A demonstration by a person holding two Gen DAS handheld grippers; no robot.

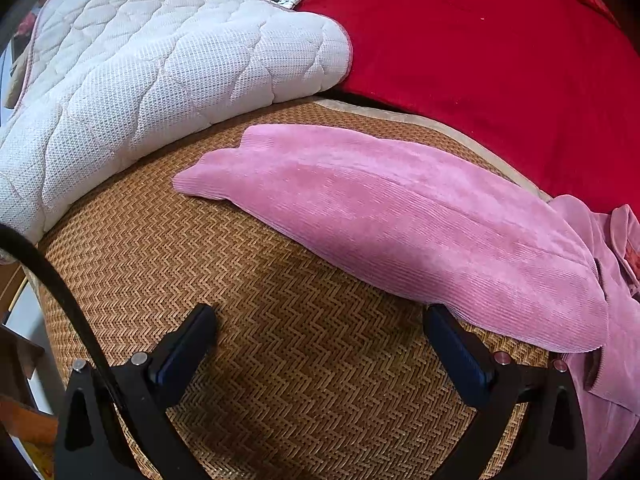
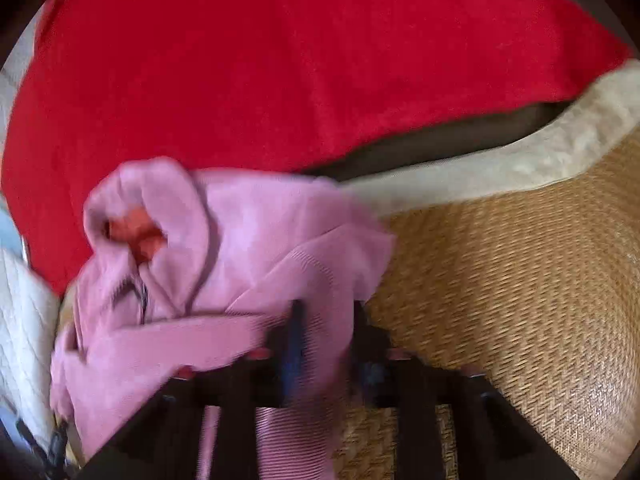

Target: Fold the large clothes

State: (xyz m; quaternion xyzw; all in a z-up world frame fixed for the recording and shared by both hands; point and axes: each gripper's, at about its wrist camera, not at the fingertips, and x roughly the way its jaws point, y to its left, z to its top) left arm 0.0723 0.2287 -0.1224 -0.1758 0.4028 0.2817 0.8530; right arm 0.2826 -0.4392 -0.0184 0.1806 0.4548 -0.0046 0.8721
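A pink corduroy jacket (image 1: 400, 216) lies on a woven mat (image 1: 280, 360), one sleeve stretched out flat toward the left. My left gripper (image 1: 320, 344) is open and empty above the mat, its right finger close to the sleeve's near edge. In the blurred right wrist view the jacket (image 2: 224, 264) is bunched, collar up. My right gripper (image 2: 326, 328) is shut on a fold of the pink cloth.
A white quilted pad (image 1: 152, 80) lies at the mat's far left. A red blanket (image 1: 500, 52) covers the far side and also shows in the right wrist view (image 2: 280, 60). The mat (image 2: 520, 280) has a beige border.
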